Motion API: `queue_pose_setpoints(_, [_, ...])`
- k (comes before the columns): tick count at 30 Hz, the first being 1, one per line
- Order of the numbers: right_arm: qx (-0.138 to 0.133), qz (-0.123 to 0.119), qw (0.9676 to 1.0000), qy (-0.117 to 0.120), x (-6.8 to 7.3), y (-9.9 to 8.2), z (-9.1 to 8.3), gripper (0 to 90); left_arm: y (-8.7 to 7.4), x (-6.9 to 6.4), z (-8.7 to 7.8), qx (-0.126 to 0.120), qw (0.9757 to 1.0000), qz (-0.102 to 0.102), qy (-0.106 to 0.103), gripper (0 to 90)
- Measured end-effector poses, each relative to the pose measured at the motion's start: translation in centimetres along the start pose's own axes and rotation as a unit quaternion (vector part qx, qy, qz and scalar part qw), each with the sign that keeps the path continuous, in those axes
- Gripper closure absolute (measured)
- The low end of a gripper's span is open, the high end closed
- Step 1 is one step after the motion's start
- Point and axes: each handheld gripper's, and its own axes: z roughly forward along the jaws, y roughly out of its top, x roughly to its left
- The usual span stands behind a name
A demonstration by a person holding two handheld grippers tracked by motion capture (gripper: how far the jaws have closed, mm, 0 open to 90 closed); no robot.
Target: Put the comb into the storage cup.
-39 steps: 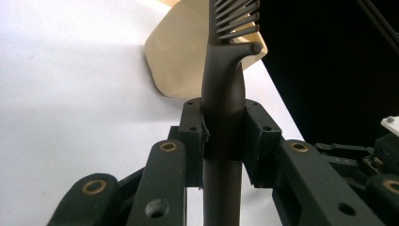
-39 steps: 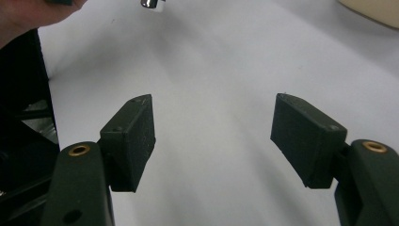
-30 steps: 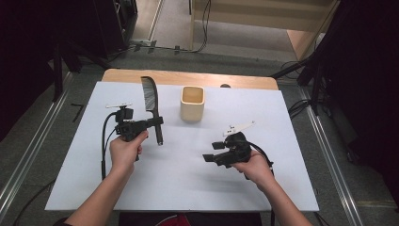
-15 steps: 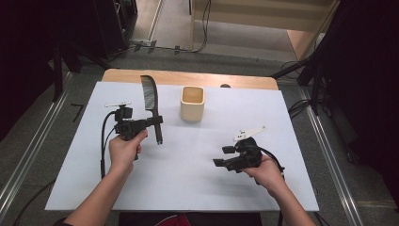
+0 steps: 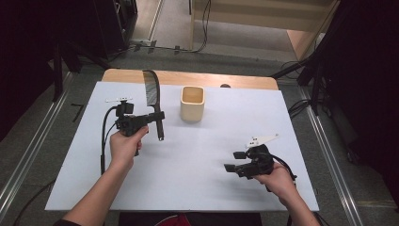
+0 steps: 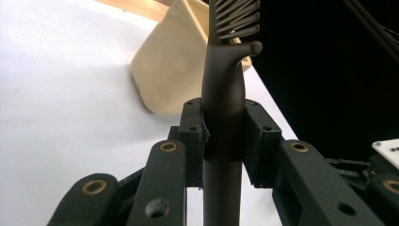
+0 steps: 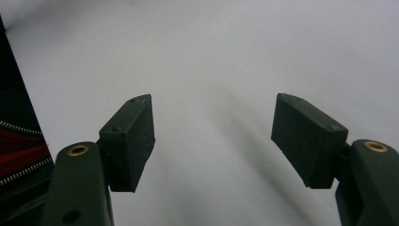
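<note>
A long black comb is held above the white table, its teeth end pointing toward the far edge. My left gripper is shut on the comb's handle, the pads pressing it from both sides. A cream square cup stands upright just right of the comb; in the left gripper view the cup lies behind the handle. My right gripper hovers low over the table's near right, jaws wide open, with only bare white surface between its pads.
A wooden strip runs along the table's far edge. Dark stands and cables lie on the floor behind and to the right. A person's forearms come in from the bottom edge.
The right hand has drawn its open gripper toward the near right corner of the table. The left hand, comb and cup have stayed put.
</note>
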Motion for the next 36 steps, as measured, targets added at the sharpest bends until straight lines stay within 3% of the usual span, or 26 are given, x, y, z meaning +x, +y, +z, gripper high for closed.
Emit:
queue_pose_setpoints(16, [0.002, 0.012, 0.9999, -0.01, -0.6, -1.5, -1.1, 28.5, 2.3, -0.6, 0.6, 0.0, 0.9998, 0.018, -0.008, 73.3])
queue_pose_setpoints(22, [0.004, 0.014, 0.9998, -0.01, -0.6, -1.7, -1.2, 28.4, 3.4, -1.4, 0.9, -0.005, 0.9994, 0.033, -0.009, 73.3])
queue_pose_setpoints(25, [0.006, 0.017, 0.9998, -0.009, -0.7, -1.8, -1.3, 28.4, 4.0, -1.9, 1.1, -0.012, 0.9985, 0.054, -0.005, 73.3])
queue_pose_setpoints(36, [0.008, 0.018, 0.9997, -0.012, -0.6, -1.9, -1.2, 28.3, 5.8, -2.6, 2.6, -0.038, 0.9979, 0.052, -0.004, 73.3])
